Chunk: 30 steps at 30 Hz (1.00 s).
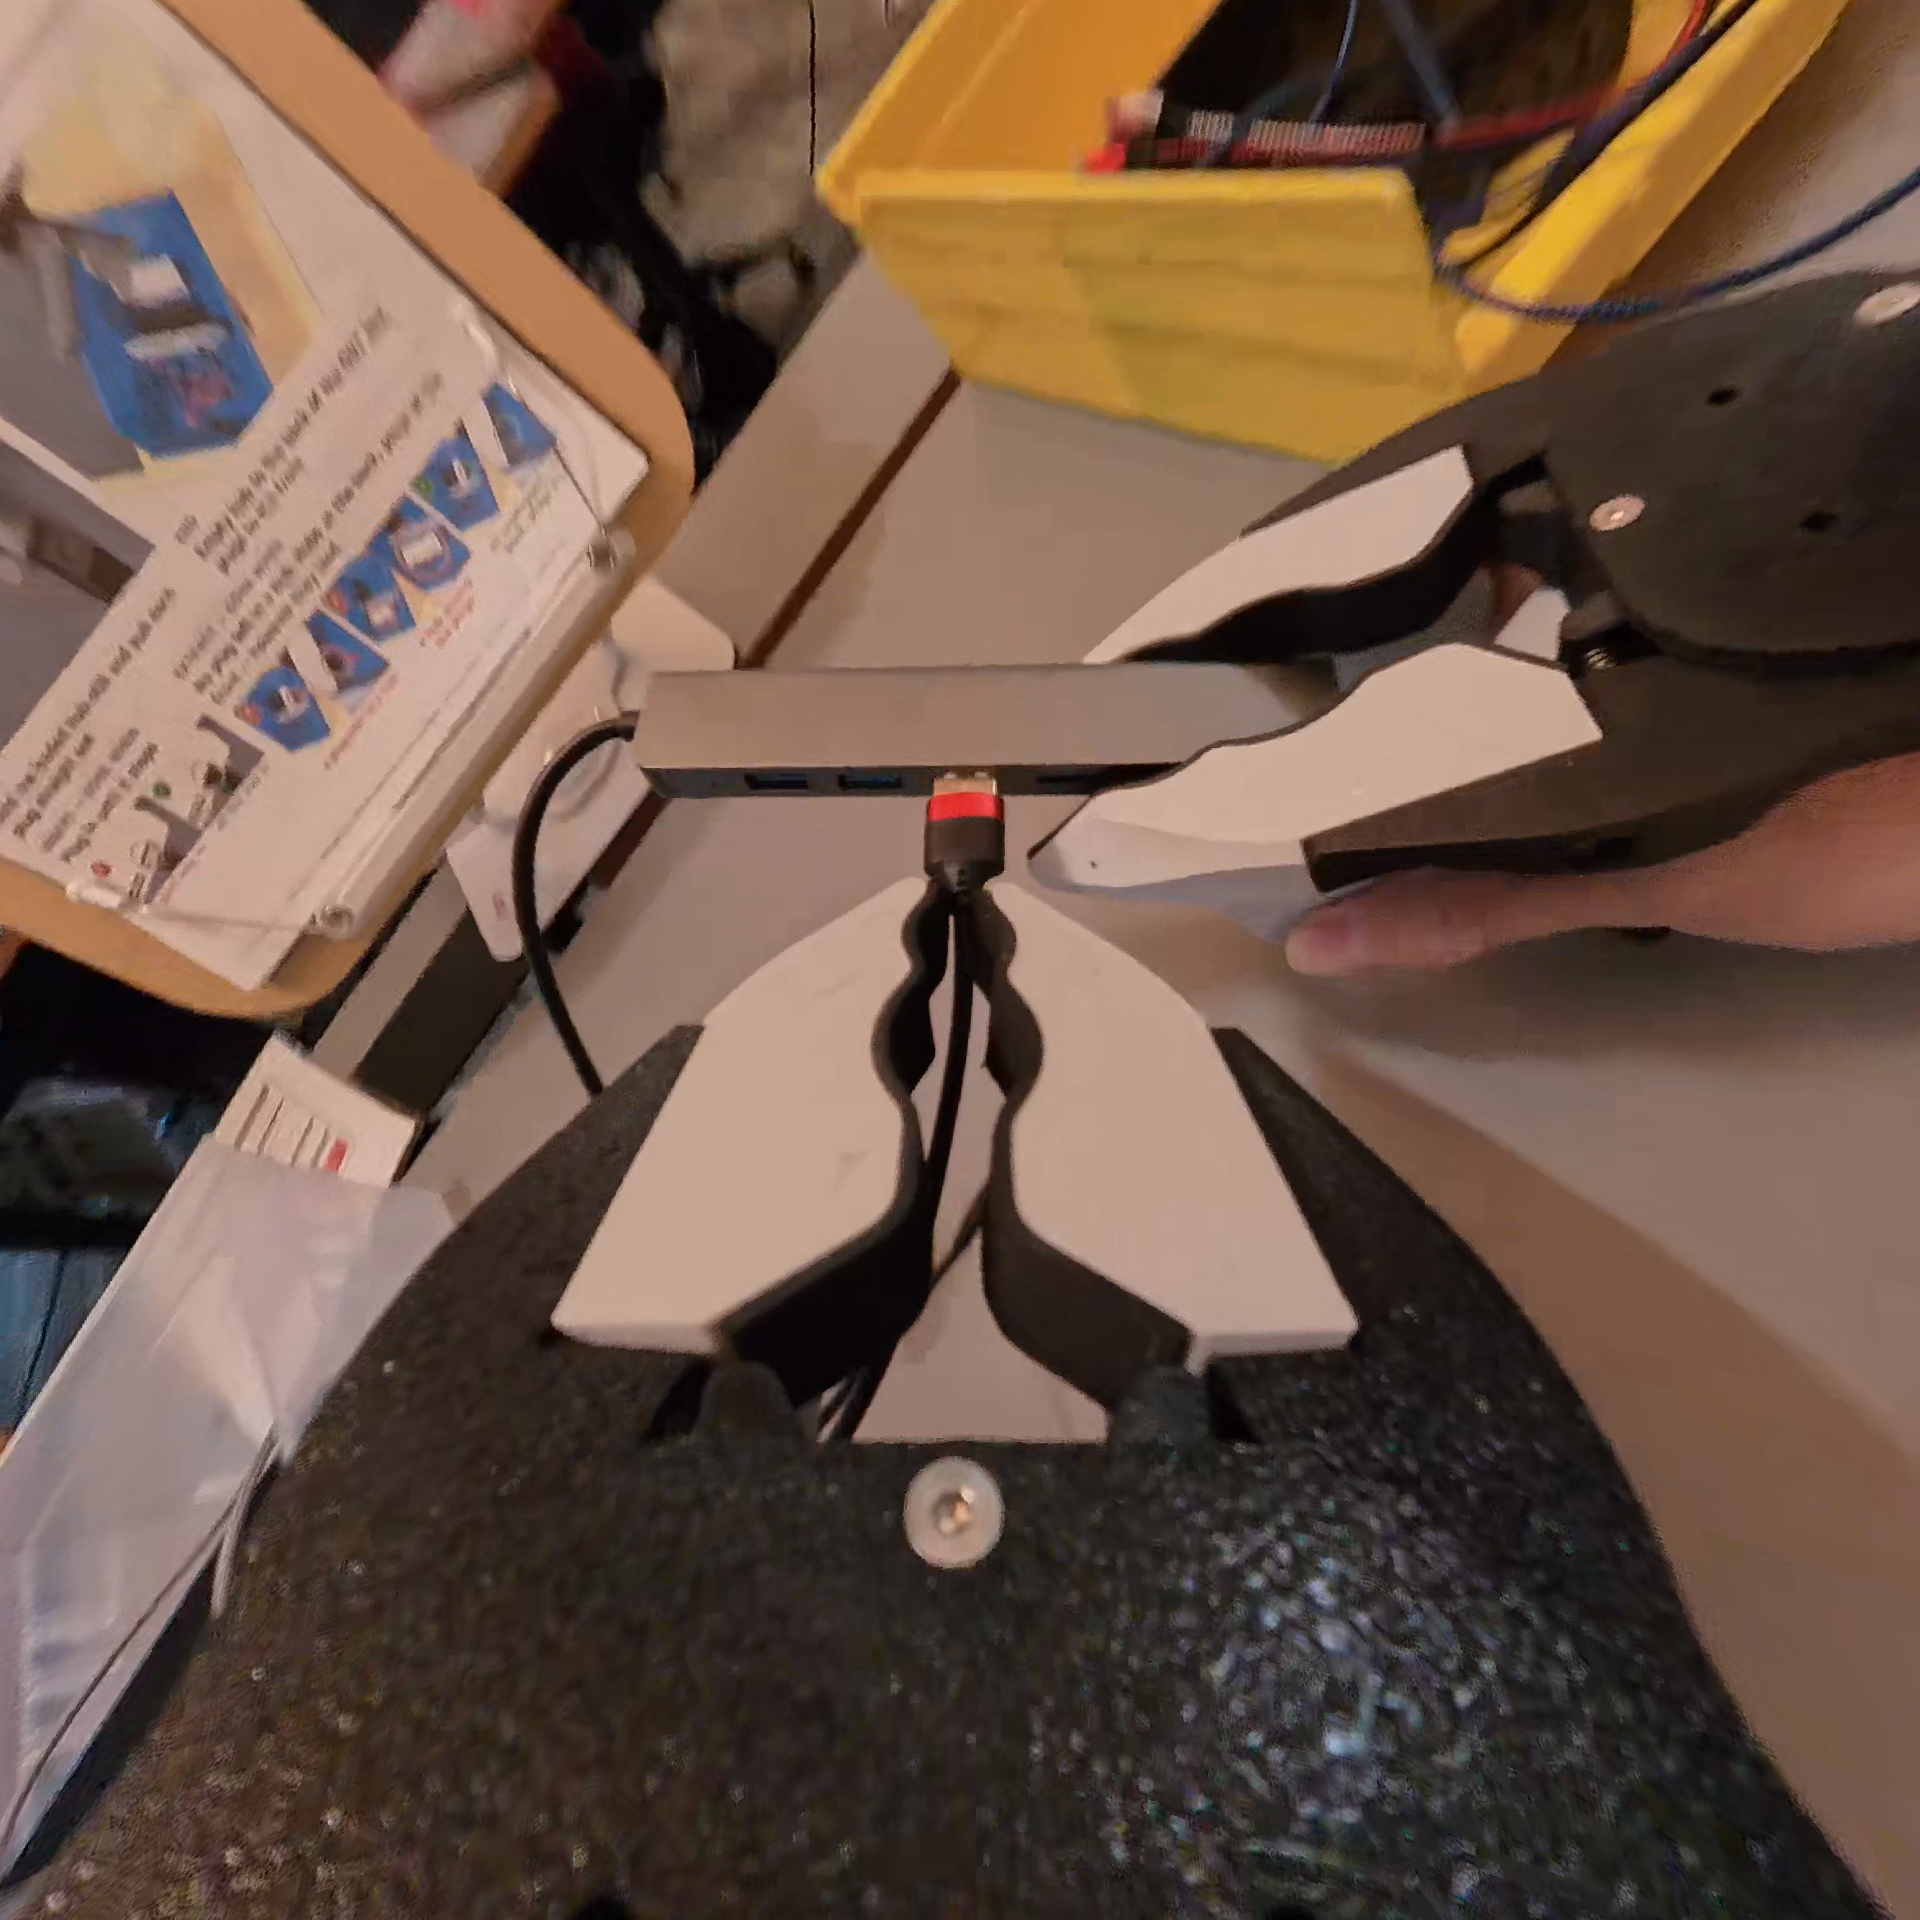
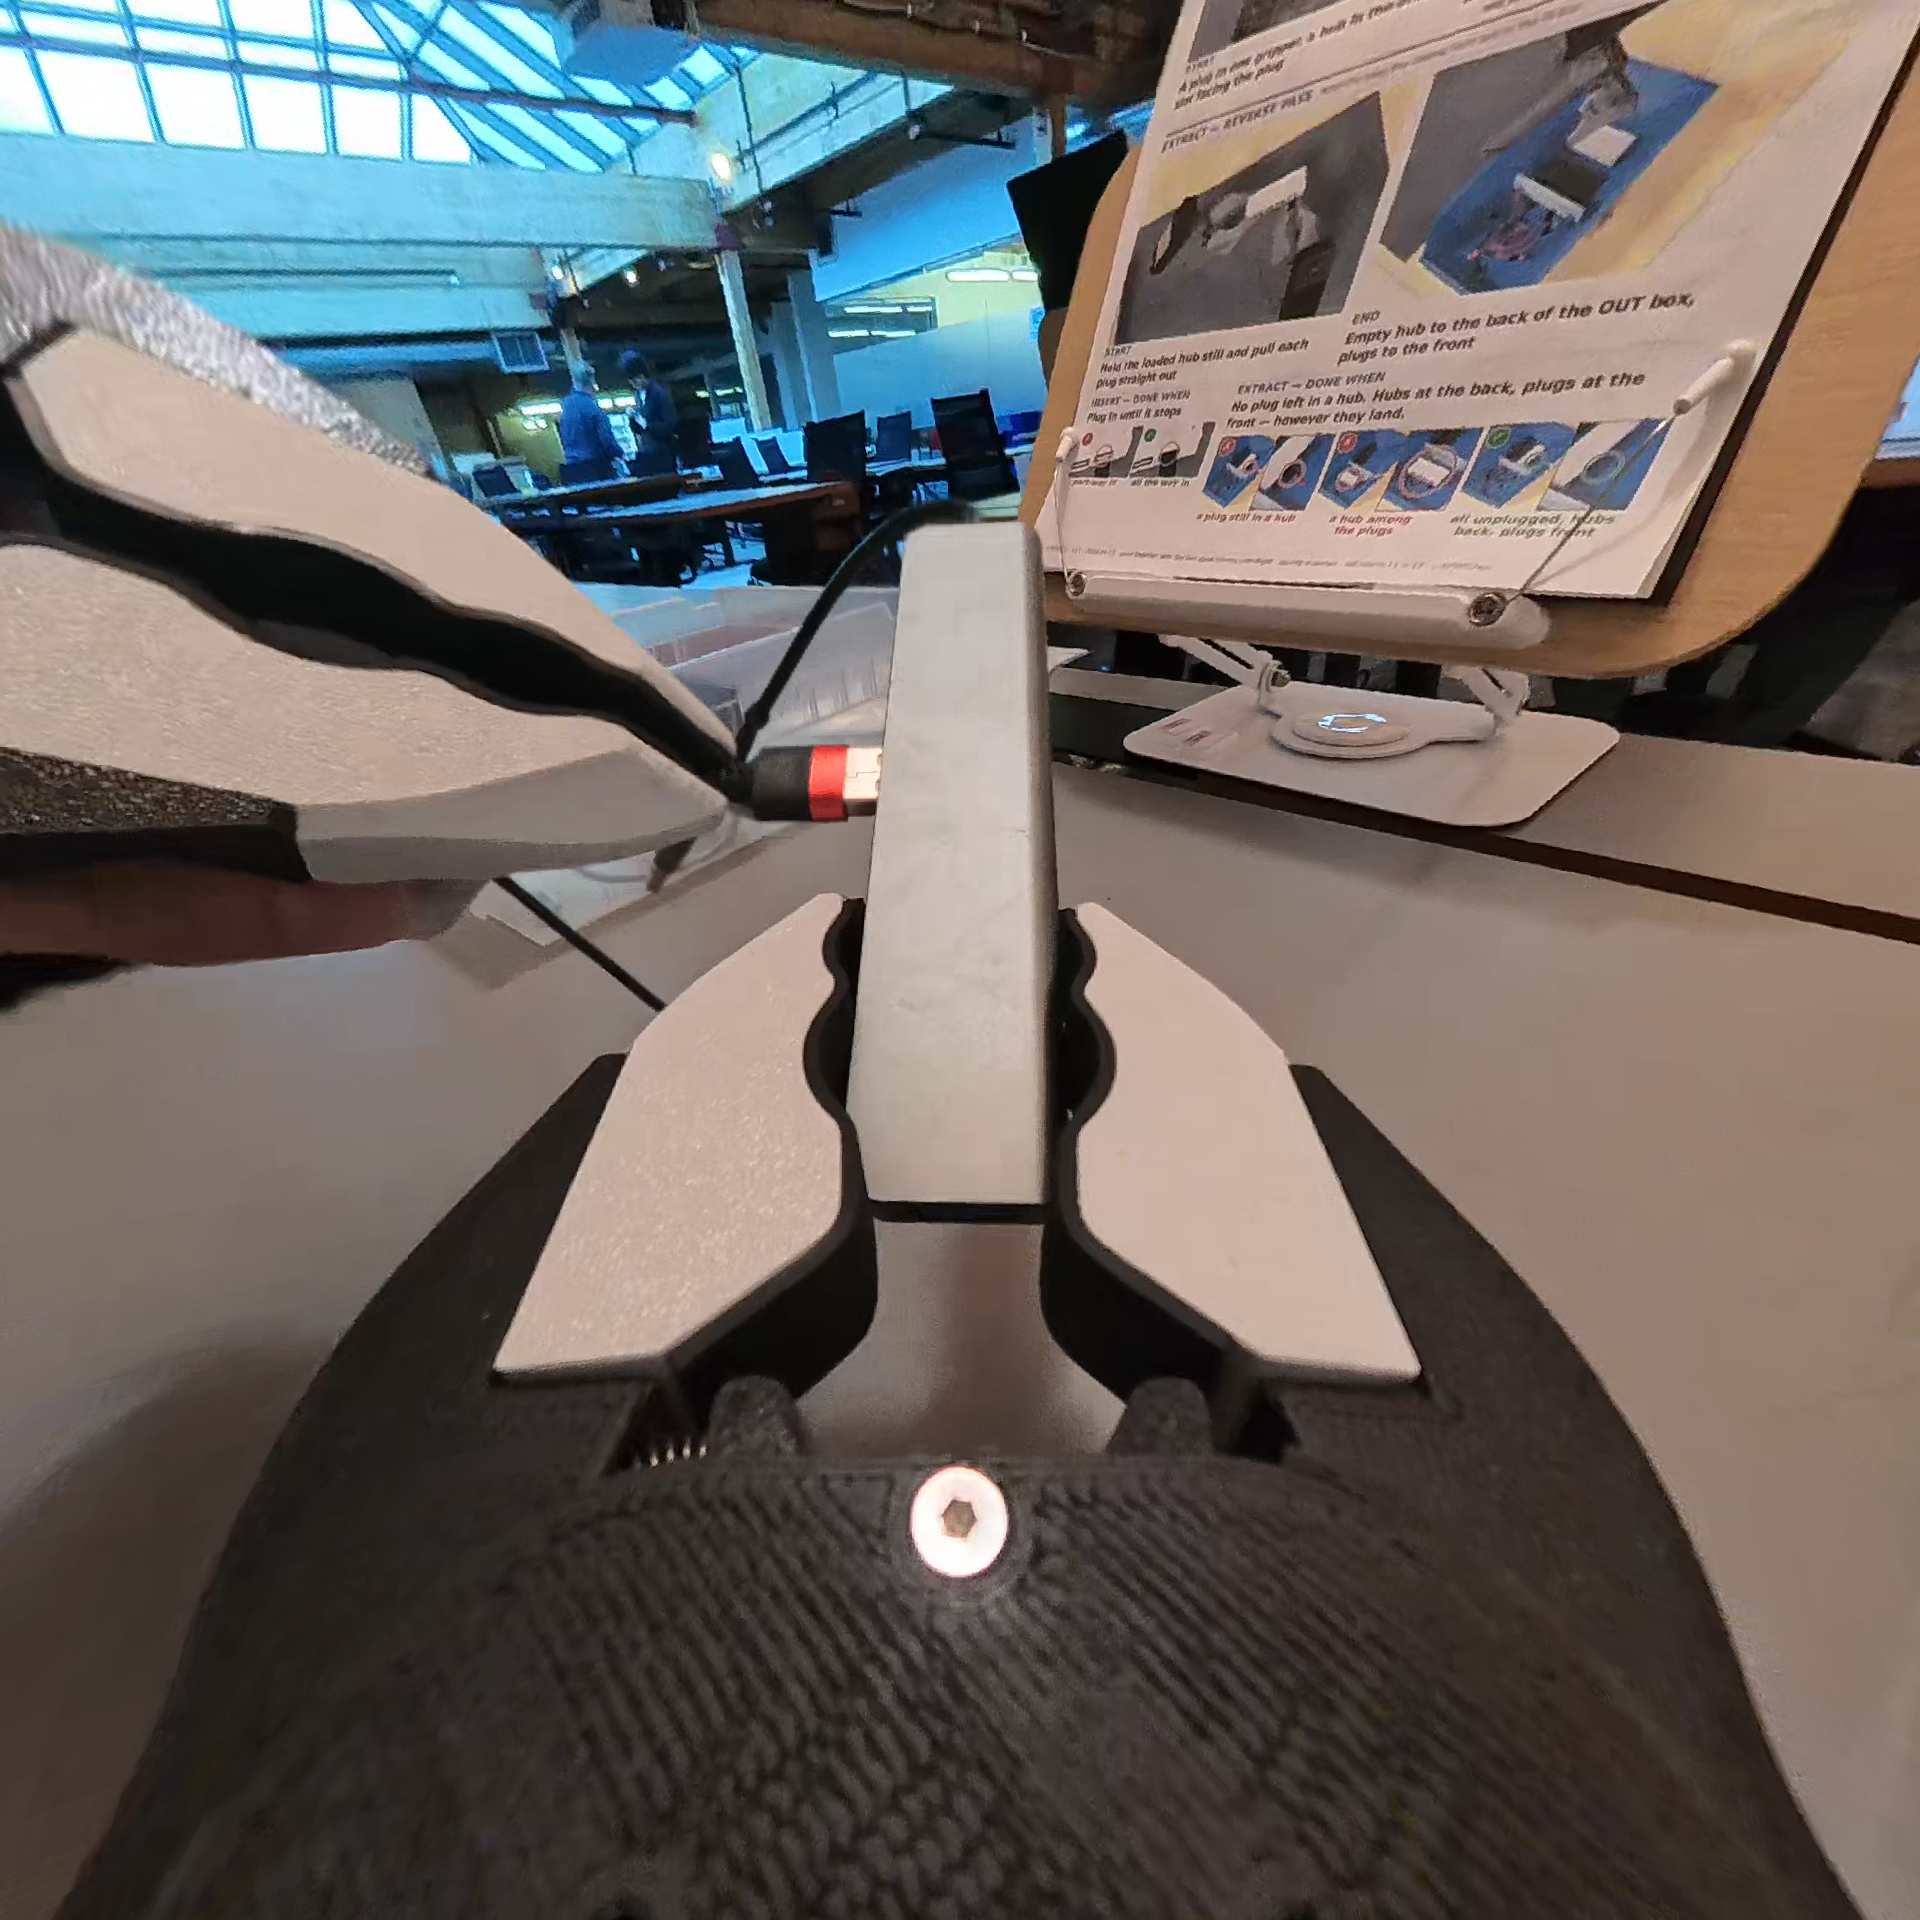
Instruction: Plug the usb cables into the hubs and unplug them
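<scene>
Bystander objects around a pale grey tabletop (image 1: 1558, 1195)

A yellow plastic bin (image 1: 1143, 260) sits at the upper right of the left wrist view, with red, blue and black wires spilling over its rim. A rounded wooden board carrying a printed instruction sheet with photos (image 1: 312, 540) fills the upper left there; in the right wrist view the same board (image 2: 1455, 312) stands at the upper right on a white folding metal stand (image 2: 1371, 748). A clear plastic sleeve (image 1: 156, 1455) lies at the lower left. Far off in the right wrist view are dark chairs and long tables (image 2: 727, 488) under a glazed roof.
</scene>
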Tool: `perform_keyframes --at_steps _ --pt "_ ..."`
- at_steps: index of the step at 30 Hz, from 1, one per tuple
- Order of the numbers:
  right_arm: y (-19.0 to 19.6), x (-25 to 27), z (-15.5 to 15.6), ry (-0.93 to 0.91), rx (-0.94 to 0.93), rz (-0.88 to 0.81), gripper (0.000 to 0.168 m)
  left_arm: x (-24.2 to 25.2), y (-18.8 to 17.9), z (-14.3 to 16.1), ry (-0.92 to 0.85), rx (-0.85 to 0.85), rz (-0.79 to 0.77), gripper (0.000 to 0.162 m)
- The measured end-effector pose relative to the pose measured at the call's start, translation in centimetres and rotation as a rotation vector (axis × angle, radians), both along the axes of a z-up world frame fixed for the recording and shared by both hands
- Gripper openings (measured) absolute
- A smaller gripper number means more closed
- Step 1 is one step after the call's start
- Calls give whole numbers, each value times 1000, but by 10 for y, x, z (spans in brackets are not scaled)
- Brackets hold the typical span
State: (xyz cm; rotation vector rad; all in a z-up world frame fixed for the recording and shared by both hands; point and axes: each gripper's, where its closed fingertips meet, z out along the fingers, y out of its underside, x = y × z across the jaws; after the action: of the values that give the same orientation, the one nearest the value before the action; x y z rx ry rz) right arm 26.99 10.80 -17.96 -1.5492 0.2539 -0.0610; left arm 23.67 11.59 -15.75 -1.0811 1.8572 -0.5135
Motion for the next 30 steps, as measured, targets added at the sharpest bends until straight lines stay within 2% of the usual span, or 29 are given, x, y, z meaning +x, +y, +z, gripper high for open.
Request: perform_keyframes --at_steps 3,9,14,24,30 --pt "-2 1 5 128 87 40 36 5 -8 11 -180 -11 -123 4" --pt "-3 1 7 140 110 61 35 5 -11 10 -328 -102 -231 7" --pt "-2 -1 8 152 124 76 35 6 -12 11 -373 -144 -236 7" --pt "-3 0 9 222 166 94 35 8 -9 7 -377 -73 -184 7" --pt "-3 -1 9 178 153 79 35 6 -9 7 -394 -112 -183 5"
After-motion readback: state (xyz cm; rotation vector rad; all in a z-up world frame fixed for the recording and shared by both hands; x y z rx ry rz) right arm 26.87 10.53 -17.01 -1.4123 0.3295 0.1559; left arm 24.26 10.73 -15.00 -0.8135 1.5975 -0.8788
